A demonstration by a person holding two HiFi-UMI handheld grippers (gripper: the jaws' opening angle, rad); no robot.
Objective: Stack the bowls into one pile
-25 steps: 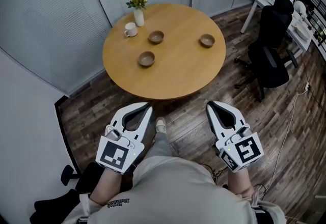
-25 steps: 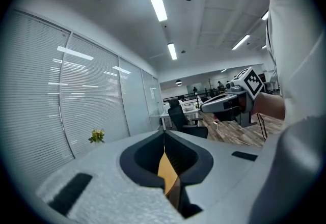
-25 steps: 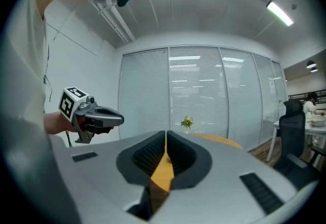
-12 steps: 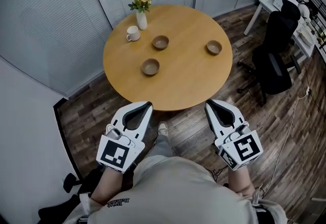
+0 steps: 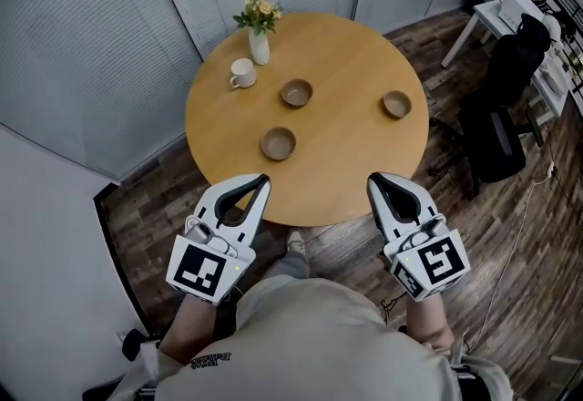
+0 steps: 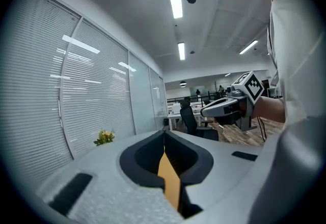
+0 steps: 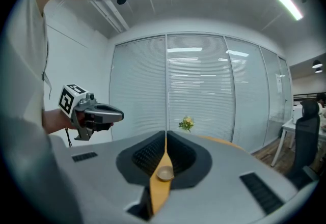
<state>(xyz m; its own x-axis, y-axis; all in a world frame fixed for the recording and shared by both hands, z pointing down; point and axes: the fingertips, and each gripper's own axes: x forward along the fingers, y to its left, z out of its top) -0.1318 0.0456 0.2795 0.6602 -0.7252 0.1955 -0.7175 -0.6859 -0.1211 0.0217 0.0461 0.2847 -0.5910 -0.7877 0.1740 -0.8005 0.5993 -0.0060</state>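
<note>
Wooden table [image 5: 346, 162] holds near bowl [image 5: 279, 143], far bowl [image 5: 296, 93], right bowl [image 5: 396, 104], well apart; we see left gripper [image 5: 262, 180] and right gripper [image 5: 373, 180] near its edge, closed tight, empty.

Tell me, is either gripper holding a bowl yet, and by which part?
Nothing is held. The left gripper and right gripper are both shut and empty; the three bowls sit apart on the table, untouched.

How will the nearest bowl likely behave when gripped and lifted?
The nearest bowl looks rigid and ceramic-like, so it is probably fragile if dropped. Its low, wide shape suggests it won't tip, though it may slide on the smooth table if pushed.
</note>
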